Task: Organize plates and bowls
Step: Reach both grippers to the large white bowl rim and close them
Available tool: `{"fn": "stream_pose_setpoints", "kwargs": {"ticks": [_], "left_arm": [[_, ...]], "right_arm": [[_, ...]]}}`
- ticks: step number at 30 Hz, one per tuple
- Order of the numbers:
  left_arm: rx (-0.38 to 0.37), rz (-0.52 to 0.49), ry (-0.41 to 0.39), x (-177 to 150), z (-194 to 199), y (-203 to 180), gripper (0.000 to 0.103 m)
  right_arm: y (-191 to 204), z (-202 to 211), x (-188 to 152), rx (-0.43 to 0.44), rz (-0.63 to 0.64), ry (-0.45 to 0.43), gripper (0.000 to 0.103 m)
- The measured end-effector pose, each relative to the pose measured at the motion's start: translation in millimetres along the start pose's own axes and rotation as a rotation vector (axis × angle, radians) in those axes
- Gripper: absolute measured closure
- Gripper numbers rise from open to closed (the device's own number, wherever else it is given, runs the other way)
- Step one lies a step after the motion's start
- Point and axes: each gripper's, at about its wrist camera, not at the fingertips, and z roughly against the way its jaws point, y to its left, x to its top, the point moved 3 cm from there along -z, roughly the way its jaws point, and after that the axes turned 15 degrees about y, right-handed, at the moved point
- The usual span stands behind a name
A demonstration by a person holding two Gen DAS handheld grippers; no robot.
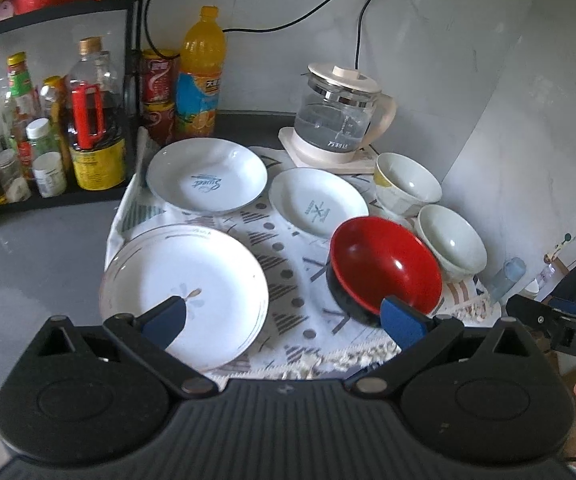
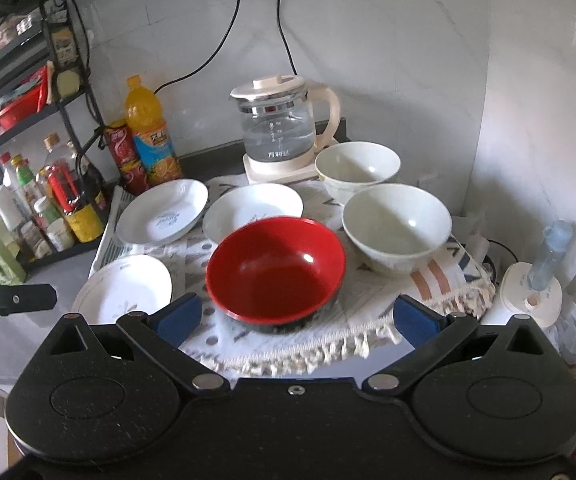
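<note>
Three white plates lie on a patterned cloth: a large one (image 1: pixel 186 284) at front left, a deep one with blue lettering (image 1: pixel 207 176) behind it, and a smaller one (image 1: pixel 318 202) in the middle. A red bowl with a black outside (image 1: pixel 384 268) (image 2: pixel 276 268) stands in front of two pale bowls (image 1: pixel 450 242) (image 1: pixel 406 184). My left gripper (image 1: pixel 284 320) is open and empty, above the cloth between the large plate and the red bowl. My right gripper (image 2: pixel 296 318) is open and empty, just in front of the red bowl.
A glass kettle (image 1: pixel 340 120) on its base stands at the back against the wall. An orange juice bottle (image 1: pixel 200 76), red cans and a black rack of sauce bottles (image 1: pixel 48 128) stand at the left. A small dispenser (image 2: pixel 536 280) stands at the right.
</note>
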Motion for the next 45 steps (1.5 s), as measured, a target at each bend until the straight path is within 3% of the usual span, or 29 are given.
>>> {"fn": "stream_pose_setpoints", "kwargs": {"ticks": [10, 22, 33, 45], "left_arm": [[-0.010, 0.004, 0.040, 53, -38, -13, 0.001], [-0.050, -0.073, 0.108, 98, -81, -26, 0.001], [-0.073, -0.131, 0.186, 113, -117, -39, 0.002], [-0.114, -0.179, 0.207, 127, -141, -70, 0.003]], "right_arm": [[-22, -25, 42, -0.010, -0.031, 0.005, 0.000], [-39, -49, 70, -0.054, -0.116, 0.019, 0.000], [-57, -64, 74, -0.094, -0.218, 0.038, 0.000], [-87, -83, 73, -0.129, -0.307, 0.067, 0.000]]}}
